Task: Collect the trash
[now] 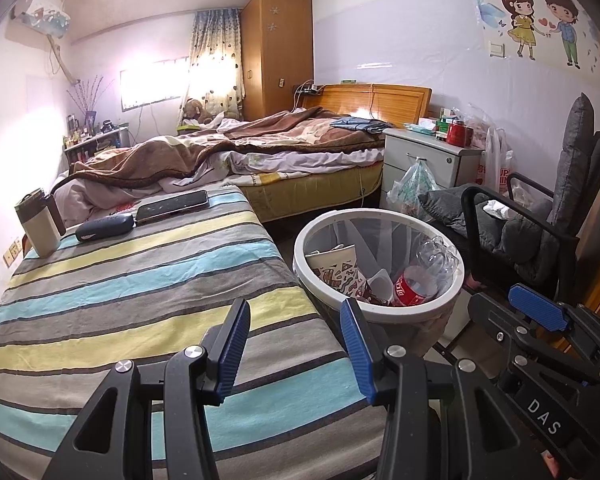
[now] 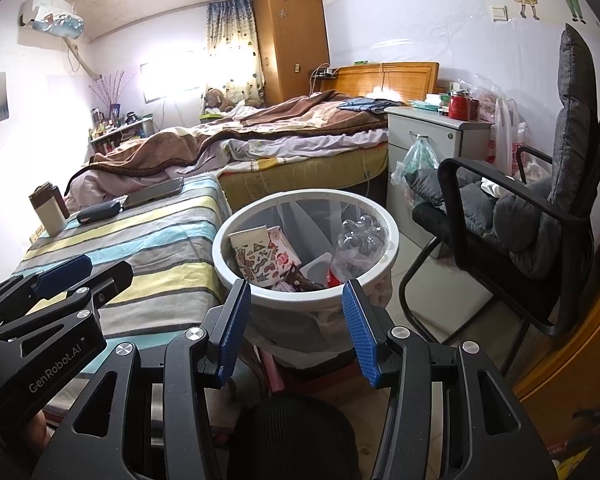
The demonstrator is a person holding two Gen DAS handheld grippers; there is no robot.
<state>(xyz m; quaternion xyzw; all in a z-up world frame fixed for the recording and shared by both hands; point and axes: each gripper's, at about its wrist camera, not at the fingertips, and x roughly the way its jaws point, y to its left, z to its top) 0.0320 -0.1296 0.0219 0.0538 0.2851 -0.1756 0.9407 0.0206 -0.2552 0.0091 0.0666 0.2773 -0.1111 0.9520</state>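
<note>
The bin (image 2: 306,248) is your landmark: it stands on the floor between the striped table (image 1: 140,280) on one side and the black chair (image 2: 540,232) on the other, with the bed (image 1: 260,148) beyond it. The trash sits inside it already: a printed paper cup (image 2: 260,256), a clear crushed bottle (image 2: 360,240) and a red-labelled bottle (image 1: 414,286). Judging by that, most of the collecting looks done. On the table, far from the bin, you have a phone (image 1: 172,206), a dark case (image 1: 104,228) and a mug (image 1: 40,224); none of these reads as trash. A white crumpled scrap (image 1: 498,210) on the chair may be tissue, so check it. Your left gripper (image 1: 296,344) hovers over the table edge beside the bin, your right gripper (image 2: 296,328) just before the bin's near rim; both are spread and hold nothing.
</note>
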